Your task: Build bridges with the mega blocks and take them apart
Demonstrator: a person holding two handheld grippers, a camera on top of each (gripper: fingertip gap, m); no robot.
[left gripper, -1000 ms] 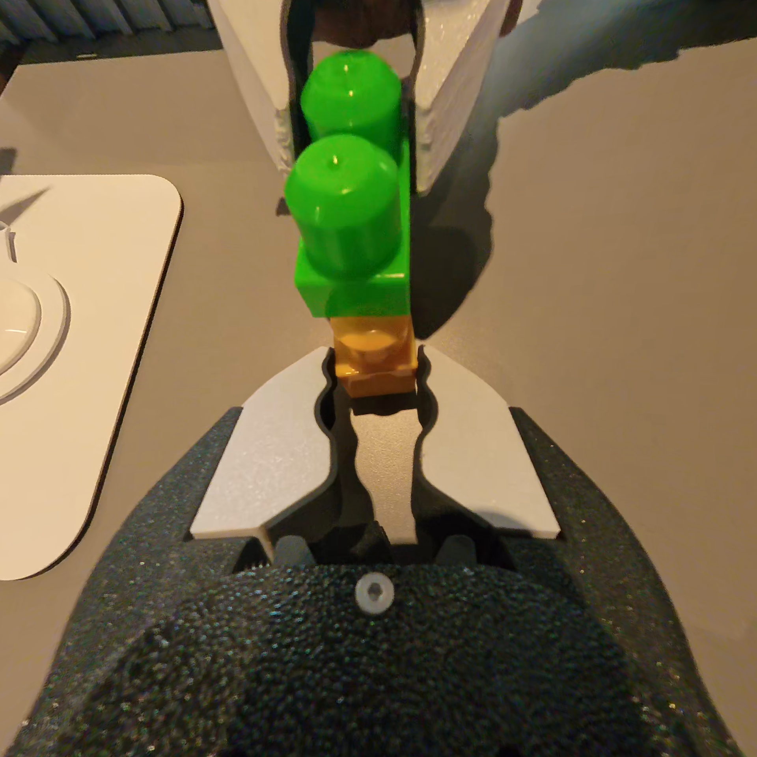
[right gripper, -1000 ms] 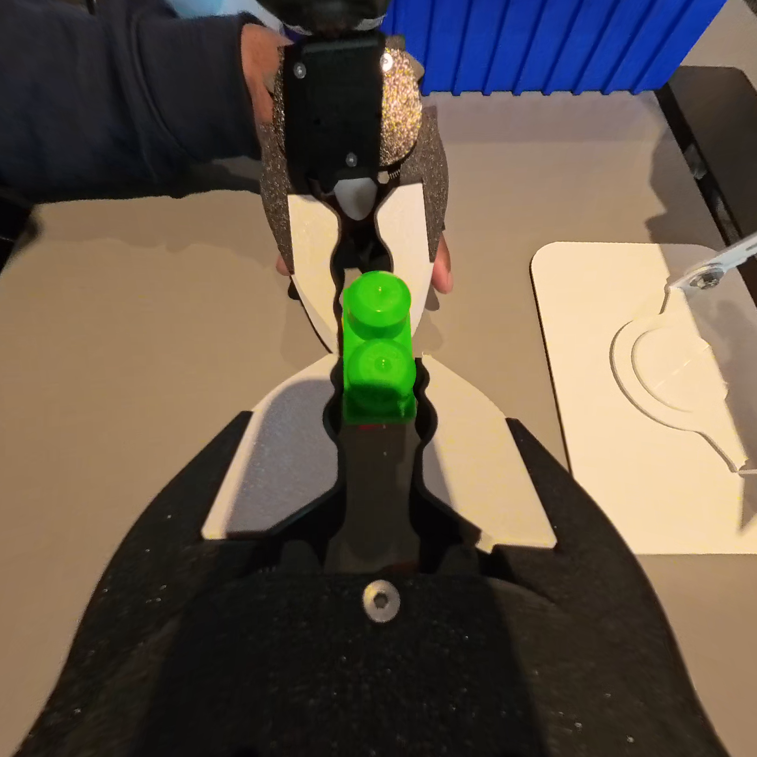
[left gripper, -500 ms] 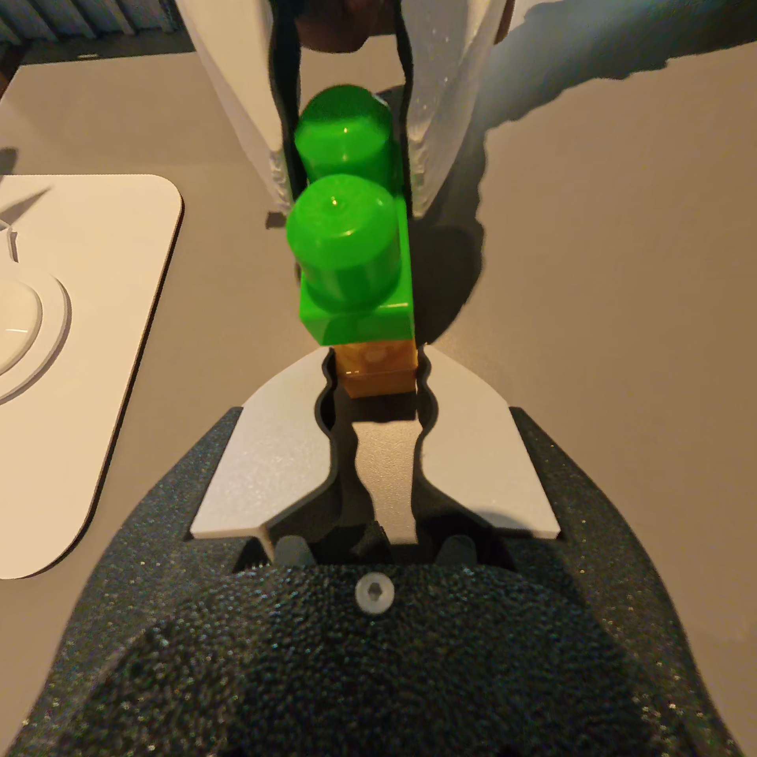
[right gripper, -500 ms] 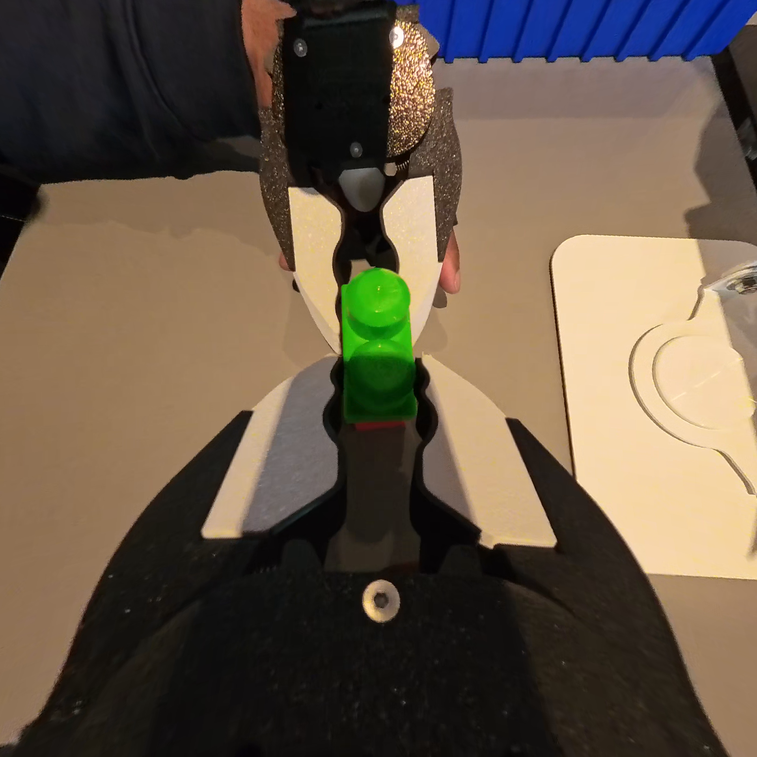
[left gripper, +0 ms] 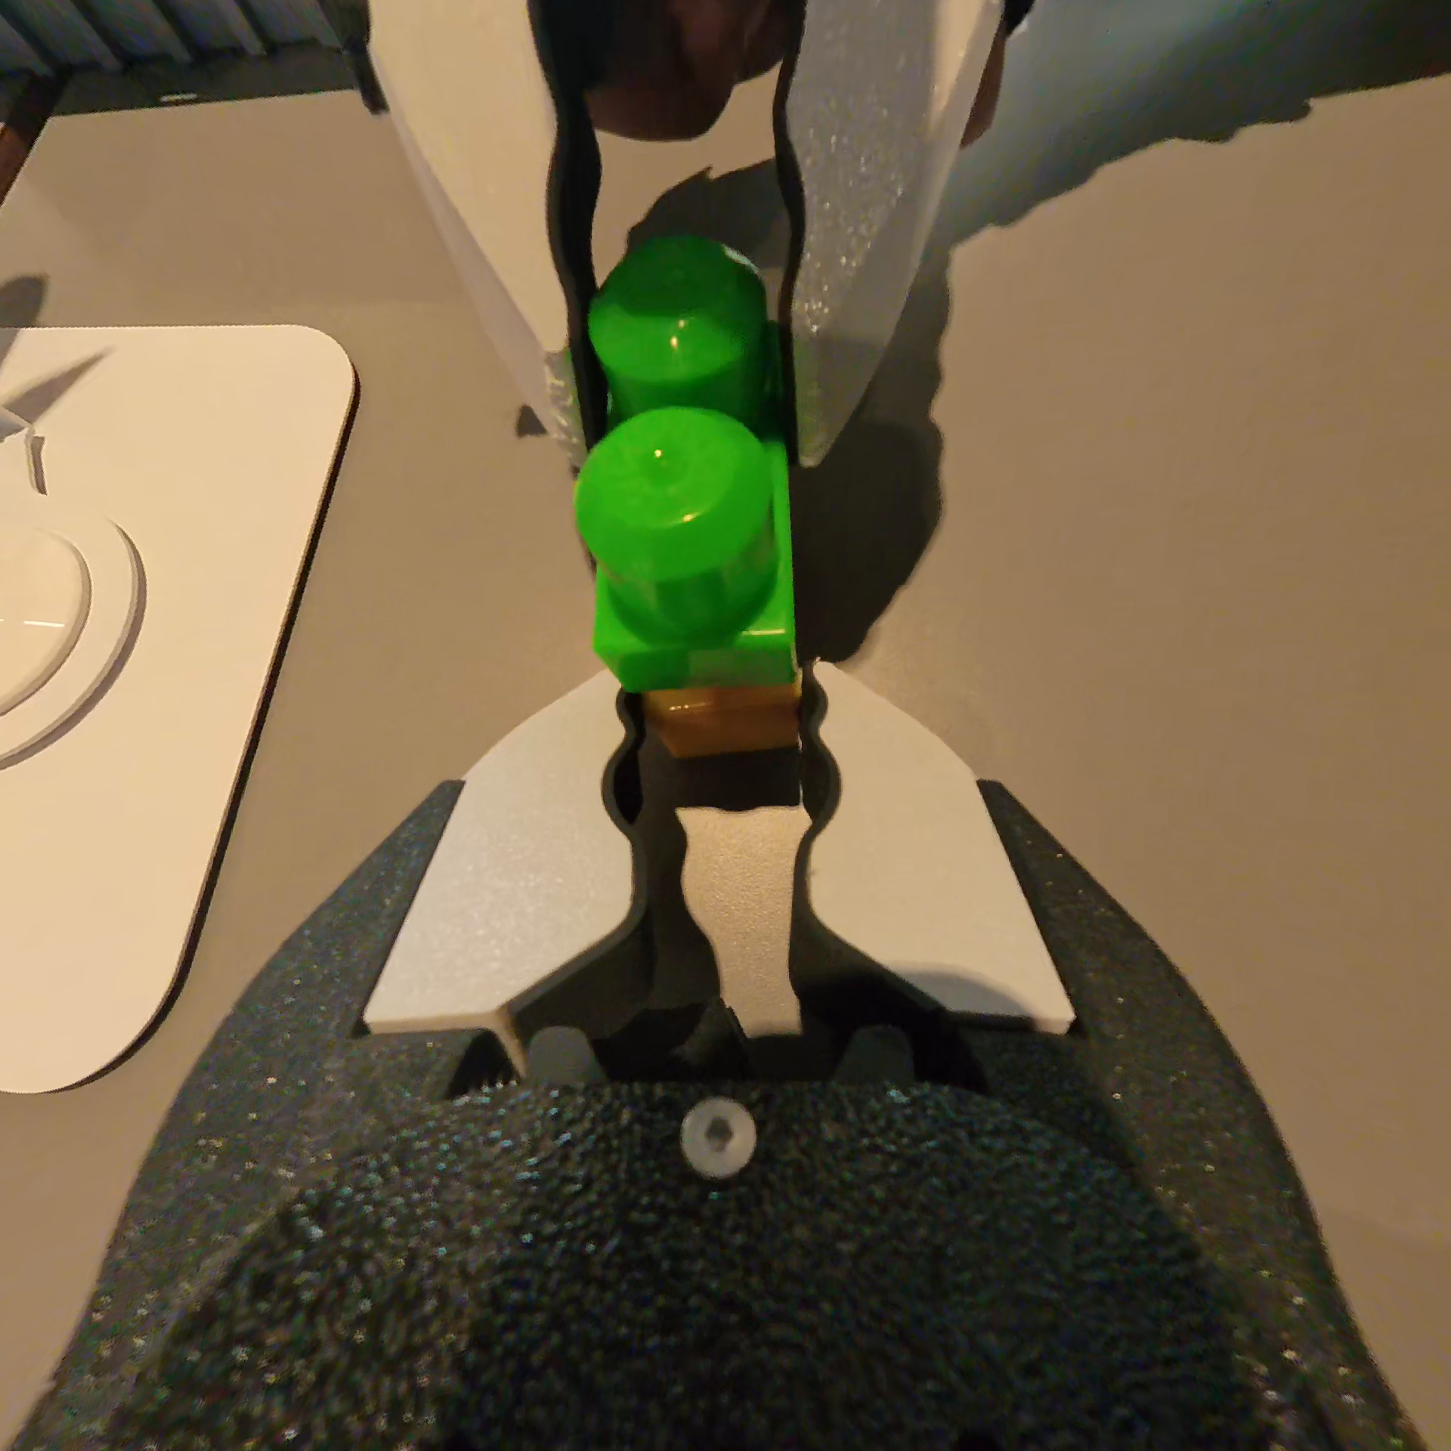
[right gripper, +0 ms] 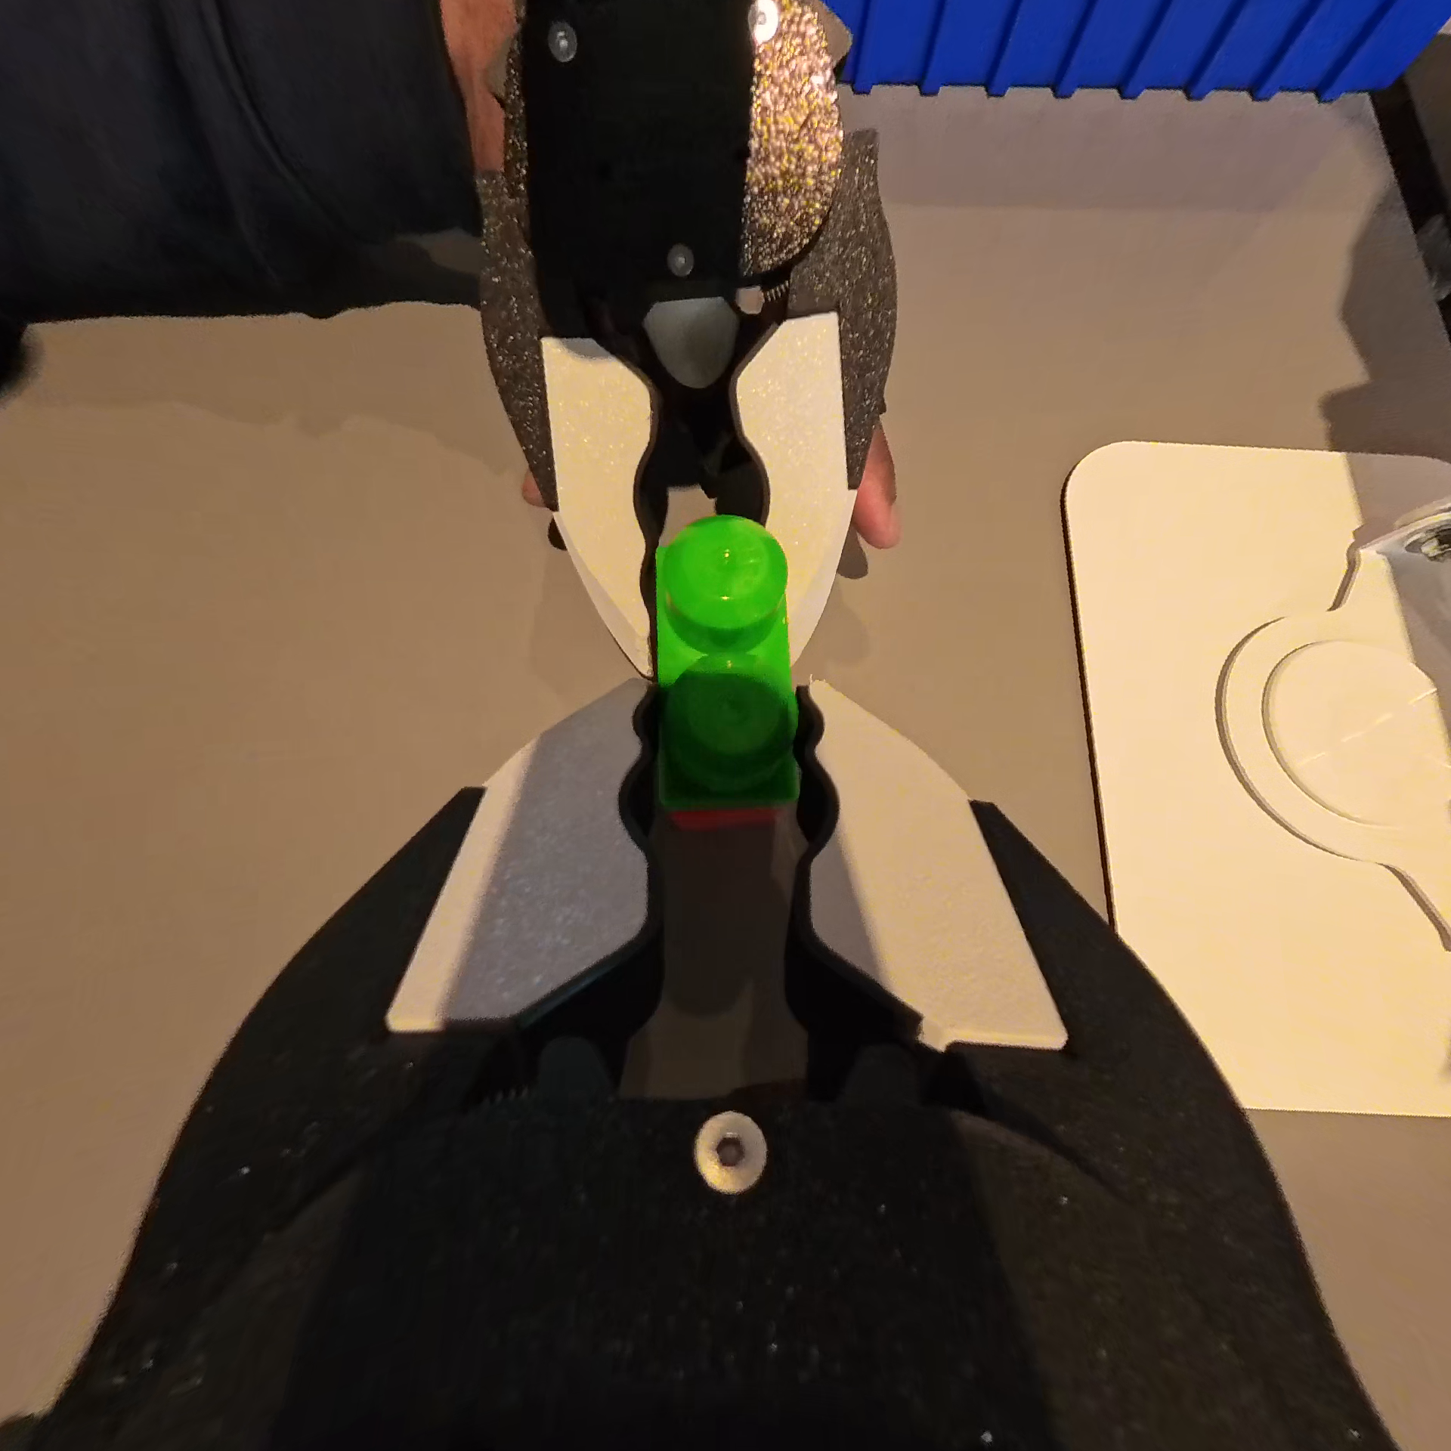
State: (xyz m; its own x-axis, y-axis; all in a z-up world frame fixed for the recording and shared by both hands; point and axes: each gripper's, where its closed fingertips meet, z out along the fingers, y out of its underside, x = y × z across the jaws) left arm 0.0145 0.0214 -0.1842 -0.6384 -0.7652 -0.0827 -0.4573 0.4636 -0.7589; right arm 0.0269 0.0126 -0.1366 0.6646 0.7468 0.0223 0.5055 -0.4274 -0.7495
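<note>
The left gripper [left gripper: 718, 710] has its jaws narrow, pinched on an orange block [left gripper: 726, 721] that sits under the near end of a green two-stud block [left gripper: 691, 502]. In its own view the right gripper [right gripper: 726, 773] faces it from the far side, jaws likewise drawn in, clamped on the sides of that green block's other end; a thin red block [right gripper: 722, 819] shows just beneath the green one there. So the three pieces form a small bridge: green span on top, an orange pier at one end, a red one at the other, the whole thing gripped from both ends just above or on the tan table [left gripper: 1138, 550] (contact with it is hidden). Holding it this way looks deliberate: one tool steadies a pier while the other works the span, which suits either pressing the studs home or prying them apart; which of the two cannot be told here. A white board [right gripper: 1225, 707] with a round recess lies well off to the side, and a blue ribbed bin [right gripper: 1138, 47] stands at the table's far edge. The hand [right gripper: 871, 487] behind the left tool wraps its handle
</note>
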